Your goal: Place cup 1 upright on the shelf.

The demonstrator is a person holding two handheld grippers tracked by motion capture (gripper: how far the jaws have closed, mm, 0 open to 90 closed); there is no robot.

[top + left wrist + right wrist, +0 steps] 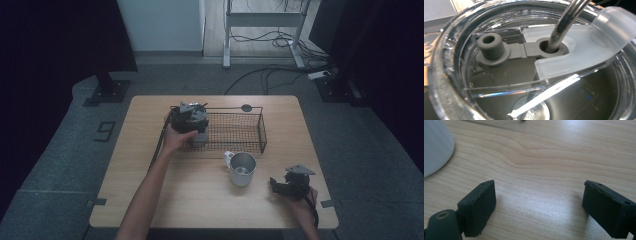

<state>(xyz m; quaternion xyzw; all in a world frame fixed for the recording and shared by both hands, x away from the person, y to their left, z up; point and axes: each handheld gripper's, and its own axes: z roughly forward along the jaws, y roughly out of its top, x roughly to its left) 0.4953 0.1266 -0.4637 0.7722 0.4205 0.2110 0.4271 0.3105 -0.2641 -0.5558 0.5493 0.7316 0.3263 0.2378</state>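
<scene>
The left gripper (190, 117) is being held directly over a lidded tumbler (529, 75) at the left end of the wire basket (250, 131). Its jaws are being cut off from the left gripper view by the clear lid (499, 82) and metal straw (564, 22), so their spread cannot be told. The right gripper (539, 202) is being rested on the table (544, 157), jaws spread, nothing between them; a mug (242, 169) is being seen beside it, partly cropped.
</scene>
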